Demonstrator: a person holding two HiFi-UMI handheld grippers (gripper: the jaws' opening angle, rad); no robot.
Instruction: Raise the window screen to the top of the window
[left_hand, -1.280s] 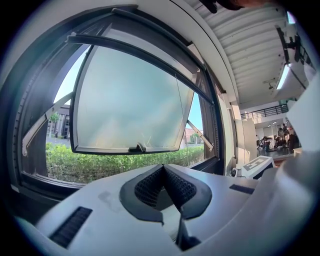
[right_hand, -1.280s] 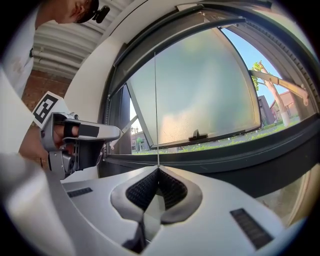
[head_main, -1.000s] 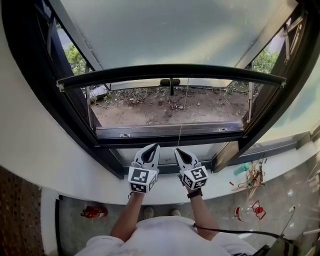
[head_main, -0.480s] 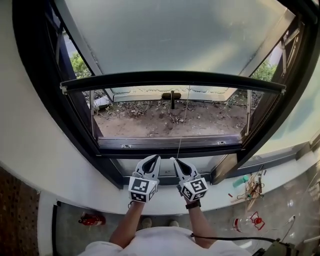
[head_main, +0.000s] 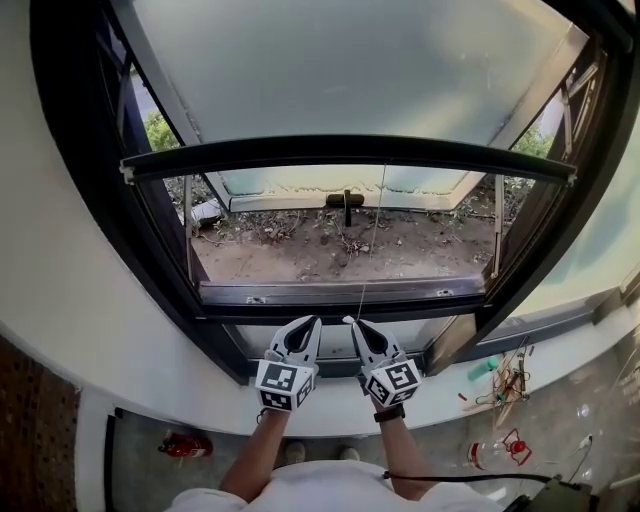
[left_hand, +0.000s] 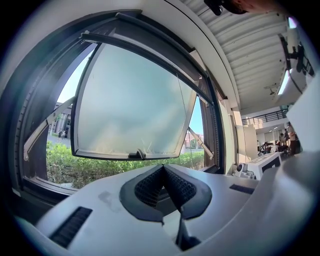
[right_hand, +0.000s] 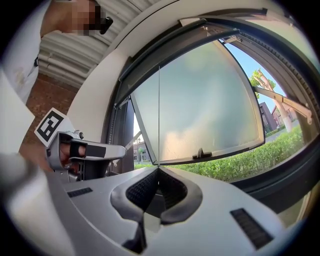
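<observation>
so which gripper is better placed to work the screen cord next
Right. The right gripper is shut on the thin cord, which runs from its jaws up to the screen's bar. The left gripper, beside it, is shut on nothing.

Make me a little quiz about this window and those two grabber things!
1. True or false: the left gripper and the right gripper both have shut jaws.
2. What is the right gripper pinching? A) a bottle B) a thin cord C) the window handle
3. Fill in: outside, beyond the open glass pane, grows a green ___.
Key: 1 true; 2 B; 3 hedge.
</observation>
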